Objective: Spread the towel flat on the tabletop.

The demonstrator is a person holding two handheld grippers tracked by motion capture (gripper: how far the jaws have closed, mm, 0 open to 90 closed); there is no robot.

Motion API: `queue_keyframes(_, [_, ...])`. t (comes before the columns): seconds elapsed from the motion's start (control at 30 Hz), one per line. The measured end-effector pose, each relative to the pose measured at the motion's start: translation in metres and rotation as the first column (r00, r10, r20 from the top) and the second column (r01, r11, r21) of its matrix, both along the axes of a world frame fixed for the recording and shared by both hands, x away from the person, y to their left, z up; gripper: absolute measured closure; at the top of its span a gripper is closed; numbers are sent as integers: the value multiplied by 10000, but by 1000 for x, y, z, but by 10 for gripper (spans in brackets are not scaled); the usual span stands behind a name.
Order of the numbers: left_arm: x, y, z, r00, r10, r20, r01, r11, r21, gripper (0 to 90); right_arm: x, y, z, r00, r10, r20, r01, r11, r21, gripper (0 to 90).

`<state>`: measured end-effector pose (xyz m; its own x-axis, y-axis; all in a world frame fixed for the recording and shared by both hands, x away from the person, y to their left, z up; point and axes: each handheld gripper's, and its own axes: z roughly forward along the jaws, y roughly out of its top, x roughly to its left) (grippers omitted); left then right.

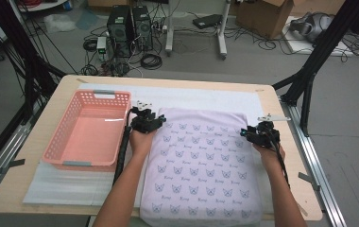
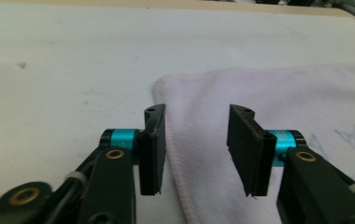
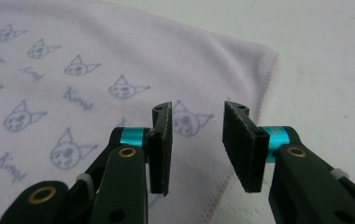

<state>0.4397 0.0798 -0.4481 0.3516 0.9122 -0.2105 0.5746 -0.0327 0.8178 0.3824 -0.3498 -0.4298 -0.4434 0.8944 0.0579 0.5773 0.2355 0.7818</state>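
Towel (image 1: 201, 163), one, pale lilac with a printed cat-face pattern, spread flat under both claws; we count two grippers, one basket, one white mat.

Nearest us, the towel's front edge runs off the bottom of the high view, so its near corners are cut off.

Left gripper (image 1: 150, 124) sits at the towel's far left corner. In the left gripper view, its jaws stand apart with the stitched hem passing between and below them; we see the pads pressing on nothing.

Right gripper (image 1: 259, 135) sits at the far right corner. In the right gripper view its jaws are likewise parted, hovering over printed cloth just inside the hem, clamped on nothing. Whether any jaw tip touches the fabric we cannot tell.

To the left of the left gripper, just beside it, one pink basket (image 1: 64, 137) with slotted walls. Its near left rim is partly hidden by the forearm cable.

Under everything, white mat (image 1: 64, 187) on the wooden table (image 1: 26, 142).

Beyond the claws, floor clutter of cables and boxes, too small to sort.
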Motion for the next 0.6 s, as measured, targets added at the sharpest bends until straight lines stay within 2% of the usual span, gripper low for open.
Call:
queue_keyframes(0.13, [11,-8,-3,9988,-289,-388,309,9983,500,578,-5,-5,3,10000,-38,86,36,9998,202,623])
queue_keyframes(0.23, [11,-17,-3,9994,-288,-184,310,9904,1346,605,-8,-6,6,9998,-2,178,-4,9995,316,622])
queue_keyframes(0.27, [11,-17,-3,9994,-338,-107,350,9879,1513,678,-9,-6,7,9998,6,179,-12,9995,318,622])
queue_keyframes(0.3, [12,-17,-2,9991,-404,-106,415,9873,1532,810,-10,-7,8,9997,29,262,-36,9996,284,622])
queue_keyframes(0.33, [12,-18,-2,9994,-320,-88,330,9854,1668,860,-10,-7,8,9997,43,241,-49,9997,259,622])
queue_keyframes(0.37, [13,-18,-1,10000,-79,50,67,9789,2042,864,-11,-7,9,9998,-4,182,-1,9996,272,621])
queue_keyframes(0.4, [13,-17,-1,9994,319,97,-333,9745,2220,865,-11,-7,8,9998,-36,173,32,9997,234,618])
queue_keyframes(0.47, [15,-11,-2,9981,614,-31,-599,9824,1768,864,-10,-8,6,9999,-121,74,120,9998,145,611])
queue_keyframes(0.53, [15,-10,-2,9978,658,-31,-643,9831,1717,815,-9,-7,4,9998,-207,-58,208,9997,132,605])
queue_keyframes(0.57, [15,-8,-2,9978,655,-125,-627,9854,1581,726,-8,-6,2,9998,-169,-101,170,9998,89,605])
queue_keyframes(0.6, [14,-7,-1,9975,663,-223,-629,9896,1296,600,-6,-4,0,9998,-134,-165,134,9999,-42,607])
